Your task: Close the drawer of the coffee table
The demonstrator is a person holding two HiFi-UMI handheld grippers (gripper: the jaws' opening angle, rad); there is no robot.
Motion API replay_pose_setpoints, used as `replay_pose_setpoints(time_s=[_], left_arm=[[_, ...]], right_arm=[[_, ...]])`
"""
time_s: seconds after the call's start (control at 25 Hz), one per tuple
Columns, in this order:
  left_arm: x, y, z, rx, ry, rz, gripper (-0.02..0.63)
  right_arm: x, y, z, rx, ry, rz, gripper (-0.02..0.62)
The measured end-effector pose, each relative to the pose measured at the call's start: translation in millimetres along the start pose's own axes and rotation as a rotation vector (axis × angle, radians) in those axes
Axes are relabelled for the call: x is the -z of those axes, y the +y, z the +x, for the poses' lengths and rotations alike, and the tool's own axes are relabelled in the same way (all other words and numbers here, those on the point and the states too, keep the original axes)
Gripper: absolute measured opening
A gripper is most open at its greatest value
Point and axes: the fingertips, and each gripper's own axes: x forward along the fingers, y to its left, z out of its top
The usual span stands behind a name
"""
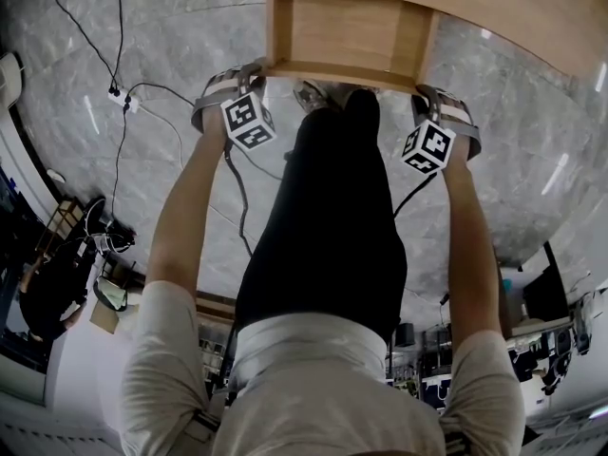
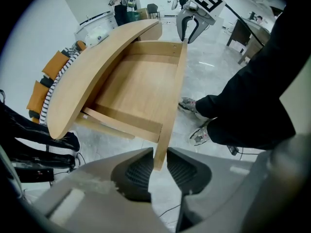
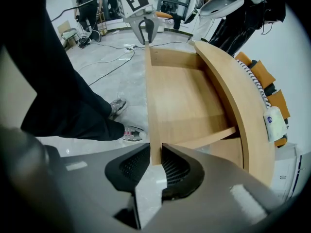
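Note:
The coffee table's light wooden drawer (image 1: 342, 28) is pulled out from under the curved tabletop (image 1: 503, 8) and is empty. Its front panel (image 1: 342, 72) faces the person. My left gripper (image 1: 260, 66) is at the panel's left end. In the left gripper view my jaws (image 2: 159, 171) straddle the panel's edge (image 2: 171, 101) with a slight gap, open. My right gripper (image 1: 424, 91) is at the panel's right end. In the right gripper view its pads (image 3: 156, 165) press both faces of the panel (image 3: 153, 106), shut on it. Each gripper view shows the other gripper at the panel's far end (image 2: 192, 25) (image 3: 144, 28).
The person's black-trousered legs (image 1: 328, 217) and shoes (image 1: 312, 93) stand right before the drawer, between the two grippers. Cables and a power strip (image 1: 123, 100) lie on the marble floor to the left. Orange cushions (image 2: 48, 74) sit beyond the table.

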Motion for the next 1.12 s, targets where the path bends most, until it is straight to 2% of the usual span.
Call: replay_pose_setpoints(time_s=[0.64, 1.12], left_arm=[[-6, 23, 1, -0.029, -0.01, -0.003, 0.114], [-9, 44, 7, -0.019, -0.005, -0.014, 0.114]], right_arm=[[-3, -24, 1, 0.008, 0.008, 0.02, 0.081], [-7, -44, 10, -0.011, 0.01, 0.017, 0.081]])
